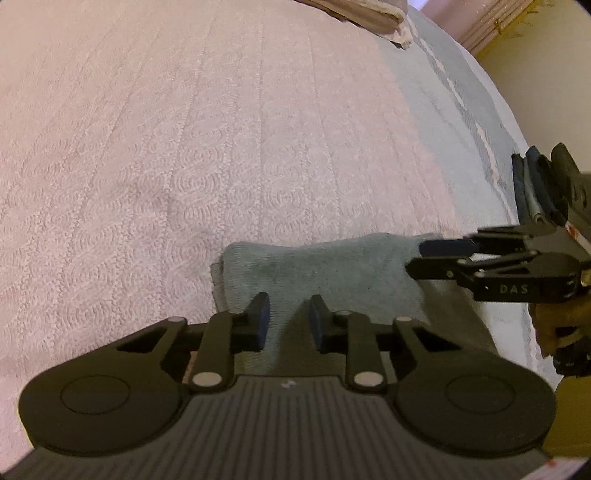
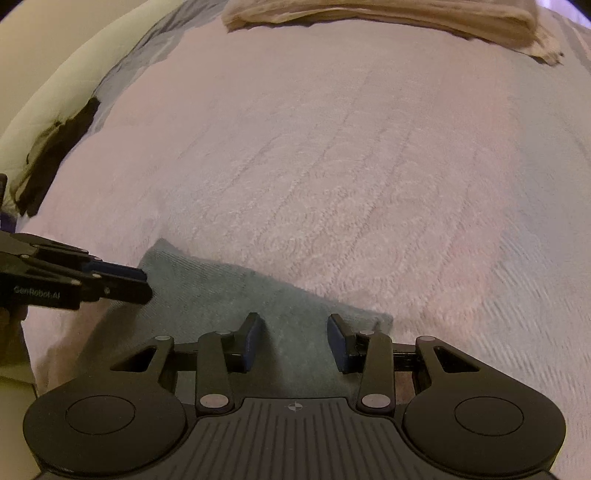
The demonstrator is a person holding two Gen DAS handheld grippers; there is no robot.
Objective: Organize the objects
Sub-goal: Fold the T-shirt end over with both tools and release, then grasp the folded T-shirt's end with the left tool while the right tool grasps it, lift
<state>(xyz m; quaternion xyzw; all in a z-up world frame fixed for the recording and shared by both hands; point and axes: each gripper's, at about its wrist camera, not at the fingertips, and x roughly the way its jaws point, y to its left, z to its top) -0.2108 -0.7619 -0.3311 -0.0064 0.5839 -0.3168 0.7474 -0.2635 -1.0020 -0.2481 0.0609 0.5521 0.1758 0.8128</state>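
A light blue-grey cloth [image 1: 325, 269] lies folded on the pink textured bedcover [image 1: 184, 147], close to the near edge. My left gripper [image 1: 289, 319] is over its near side with the jaws partly apart and the cloth showing between the fingers. My right gripper [image 2: 295, 334] stands a little wider open over the same cloth [image 2: 229, 295]. In the left wrist view the right gripper [image 1: 417, 258] is side-on at the cloth's right end. In the right wrist view the left gripper [image 2: 146, 282] is at the cloth's left corner.
A beige folded cloth [image 2: 388, 18] lies at the far side of the bed. Dark folded items [image 1: 532, 184] sit at the bed's edge beside the right gripper, and a dark cloth [image 2: 62, 147] lies at the left edge. A hand [image 1: 561, 325] holds the right gripper.
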